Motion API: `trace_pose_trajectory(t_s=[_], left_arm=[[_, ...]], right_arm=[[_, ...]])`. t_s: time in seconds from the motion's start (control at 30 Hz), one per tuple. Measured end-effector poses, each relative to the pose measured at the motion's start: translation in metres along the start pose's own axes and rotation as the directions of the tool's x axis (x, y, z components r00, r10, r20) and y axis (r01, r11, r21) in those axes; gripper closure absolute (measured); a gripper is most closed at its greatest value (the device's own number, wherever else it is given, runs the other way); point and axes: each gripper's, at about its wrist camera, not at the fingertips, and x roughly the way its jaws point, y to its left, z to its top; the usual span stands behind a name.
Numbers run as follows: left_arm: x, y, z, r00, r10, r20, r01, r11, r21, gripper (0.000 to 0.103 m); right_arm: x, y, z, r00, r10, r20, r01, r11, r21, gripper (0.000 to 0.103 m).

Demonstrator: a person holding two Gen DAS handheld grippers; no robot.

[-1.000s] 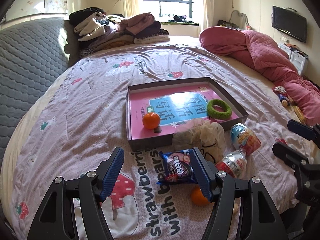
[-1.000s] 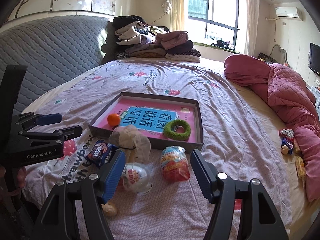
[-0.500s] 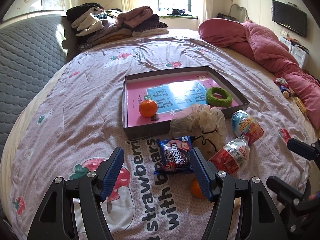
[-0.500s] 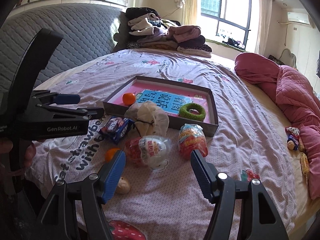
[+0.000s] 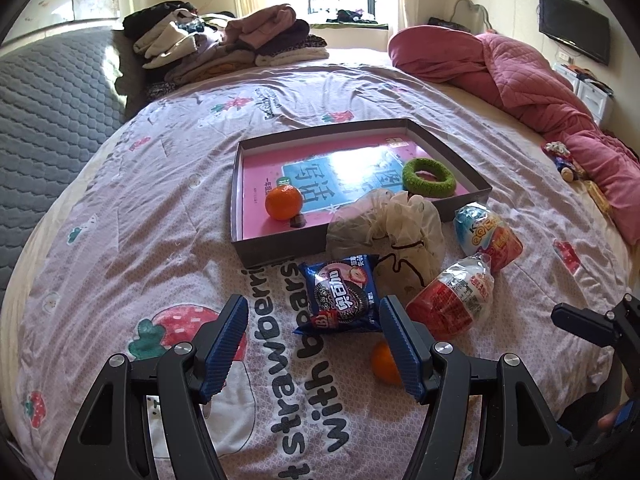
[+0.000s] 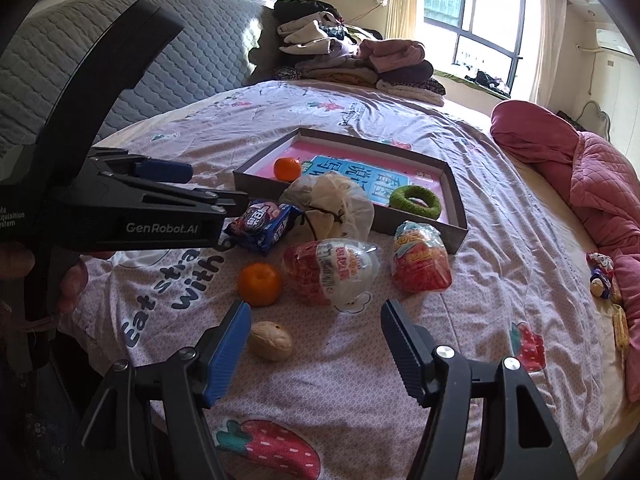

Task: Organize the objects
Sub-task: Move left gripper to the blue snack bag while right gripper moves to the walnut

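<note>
both tongs have dropped closer to the bed; left tongs (image 5: 313,344), spread, face the cookie pack (image 5: 341,293) just ahead; right tongs (image 6: 316,346), spread, empty, sit beyond it.

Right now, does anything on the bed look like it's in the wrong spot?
Yes. Only one orange and the green ring lie in the tray. The cookie packet, mesh bag, two egg-shaped snack packs, another orange and a walnut lie scattered on the bedspread beside it.
</note>
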Motion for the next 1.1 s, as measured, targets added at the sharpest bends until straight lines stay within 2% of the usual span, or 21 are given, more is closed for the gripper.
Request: trace_pose_trajectory(t_s=[0.67, 1.1], left_arm=[[0.027, -0.012, -0.002, 0.999, -0.001, -0.05, 0.003, 1.0, 0.026, 0.033], [0.044, -0.009, 0.0, 0.997, 0.0, -0.079, 0.001, 1.0, 0.007, 0.033]], right_arm=[[0.021, 0.007, -0.01, 0.998, 0.036, -0.051, -0.037, 0.999, -0.005, 0.036], [0.043, 0.005, -0.017, 0.994, 0.068, -0.088, -0.067, 0.998, 0.018, 0.036]])
